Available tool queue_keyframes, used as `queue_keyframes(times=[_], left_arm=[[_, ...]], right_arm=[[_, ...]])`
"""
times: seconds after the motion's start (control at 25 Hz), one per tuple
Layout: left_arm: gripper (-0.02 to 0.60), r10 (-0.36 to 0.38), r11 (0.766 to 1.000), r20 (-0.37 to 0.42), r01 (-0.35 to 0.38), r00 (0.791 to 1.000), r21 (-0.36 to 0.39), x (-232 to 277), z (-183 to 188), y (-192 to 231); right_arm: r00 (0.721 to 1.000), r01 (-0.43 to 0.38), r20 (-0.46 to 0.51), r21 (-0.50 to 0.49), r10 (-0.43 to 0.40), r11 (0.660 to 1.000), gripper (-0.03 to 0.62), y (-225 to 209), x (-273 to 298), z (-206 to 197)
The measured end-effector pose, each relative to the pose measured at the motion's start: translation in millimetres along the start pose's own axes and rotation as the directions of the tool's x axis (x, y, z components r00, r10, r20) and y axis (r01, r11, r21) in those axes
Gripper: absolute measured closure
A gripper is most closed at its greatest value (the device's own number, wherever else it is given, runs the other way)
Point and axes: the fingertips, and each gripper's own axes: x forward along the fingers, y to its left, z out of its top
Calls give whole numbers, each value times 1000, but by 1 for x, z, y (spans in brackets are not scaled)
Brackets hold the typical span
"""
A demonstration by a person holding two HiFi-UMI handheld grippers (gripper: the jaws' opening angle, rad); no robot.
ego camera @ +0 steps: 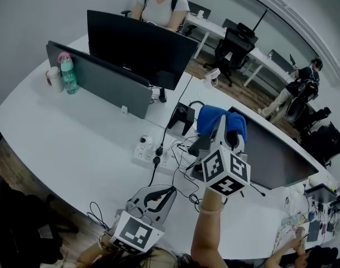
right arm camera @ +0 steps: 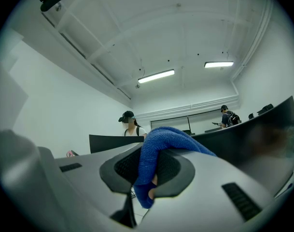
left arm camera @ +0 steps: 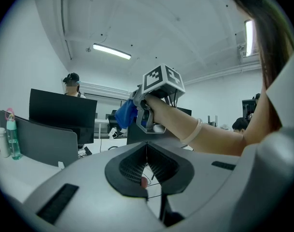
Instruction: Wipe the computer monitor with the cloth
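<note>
Two grippers are ours to hold: the right gripper [ego camera: 223,126], toward 3 o'clock in the head view, is clenched on the one blue cloth [ego camera: 213,118], which drapes over its jaw tips. The left gripper [ego camera: 161,194], at 6 o'clock, has its jaws pressed together on nothing. On the one white desk [ego camera: 75,133] we count two dark monitors, one [ego camera: 142,46] at 12 o'clock and the other [ego camera: 273,149] at 4 o'clock, just beside the cloth. At 10 o'clock stand one grey divider [ego camera: 97,80] and one pink-capped bottle [ego camera: 68,74].

Pink-capped bottle [ego camera: 68,74] beside grey divider [ego camera: 103,85], white power strip [ego camera: 142,151] on desk [ego camera: 63,135], black office chair [ego camera: 235,46] beyond
</note>
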Motion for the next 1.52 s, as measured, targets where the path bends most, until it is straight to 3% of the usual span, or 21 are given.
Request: queue_keyframes(times=[0.16,0.36,0.48,0.84,1.08,1.52], left_arm=[[572,3,1000,23,-2,1000,-27,-5,6,-14],[572,12,999,5,-12,1000,44,-13,10,-23],[572,12,999,6,-12,1000,43,-16,13,-35],[572,0,998,18,-1,1000,65,-24,17,-78],[572,17,999,52,-19,999,38,-32,25,-108],[572,1,997,74,-6,997,76,-37,26,-174]], right_arm=[[1000,-7,10,23,7,1000,536,-3,-14,6],[999,-16,30,57,15,998,536,-8,-38,14],[999,-17,37,70,14,997,536,-16,-56,18],[999,-13,43,67,11,998,536,-38,-112,25],[998,-23,56,77,19,997,536,-55,-153,32],[999,-2,38,89,-1,996,536,-97,-225,27]])
